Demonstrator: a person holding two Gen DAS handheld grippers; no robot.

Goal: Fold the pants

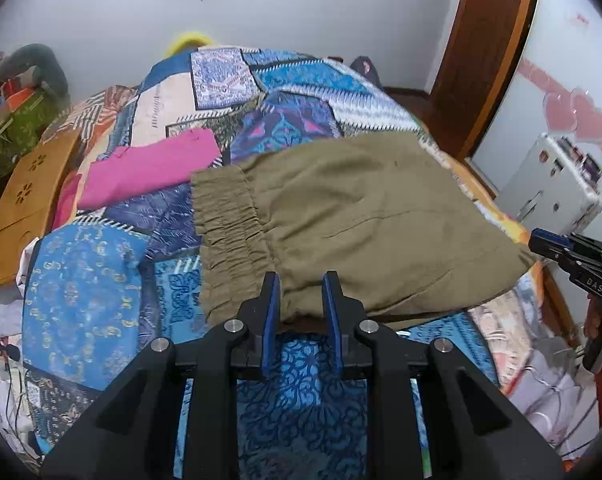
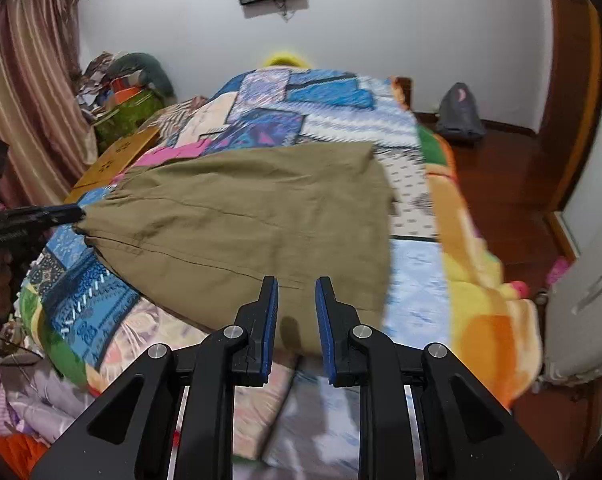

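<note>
Olive pants (image 1: 373, 220) lie folded flat across the patchwork quilt (image 1: 85, 292), the gathered waistband (image 1: 225, 224) at their left end. My left gripper (image 1: 299, 280) hovers at their near edge just right of the waistband, jaws apart, with fabric showing in the gap but not pinched. In the right wrist view this gripper (image 2: 67, 213) reaches in from the left to the waistband corner. My right gripper (image 2: 297, 284) stands open over the near edge of the pants (image 2: 241, 220) toward their other end, pads clear of the cloth. Its tip (image 1: 541, 240) shows at the pants' right corner.
A folded pink garment (image 1: 153, 172) lies behind the pants on the left. A wooden lap table (image 1: 25, 208) and a green box (image 1: 21, 128) sit at the bed's left side. A white appliance (image 1: 549, 188) stands on the right, and a grey bag (image 2: 459, 114) on the floor.
</note>
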